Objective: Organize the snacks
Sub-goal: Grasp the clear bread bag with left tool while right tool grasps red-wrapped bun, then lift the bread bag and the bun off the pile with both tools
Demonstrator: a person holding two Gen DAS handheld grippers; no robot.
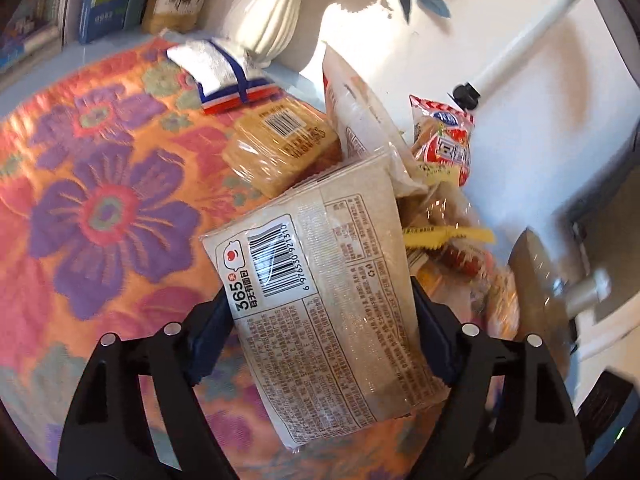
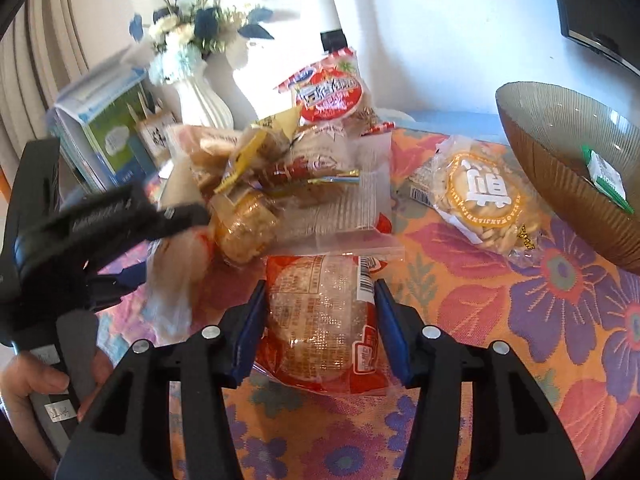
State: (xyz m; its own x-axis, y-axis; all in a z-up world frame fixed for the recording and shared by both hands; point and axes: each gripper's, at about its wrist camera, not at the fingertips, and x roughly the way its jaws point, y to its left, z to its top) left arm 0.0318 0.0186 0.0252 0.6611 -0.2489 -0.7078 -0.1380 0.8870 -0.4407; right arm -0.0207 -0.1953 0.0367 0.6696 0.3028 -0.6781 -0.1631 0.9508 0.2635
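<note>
Right wrist view: a heap of snack packets occupies the upper centre of the frame, on the cloth-covered bench. Below it, at centre, a round cake packet lies between the right gripper's fingers. Right of the heap lies a biscuit packet; further right, at the frame edge, stands a bowl with a small sachet in it. Behind the heap, upper left, stands a vase, with boxes to its left.

Left wrist view: a bread packet sits between the left gripper's fingers, lower centre.
</note>
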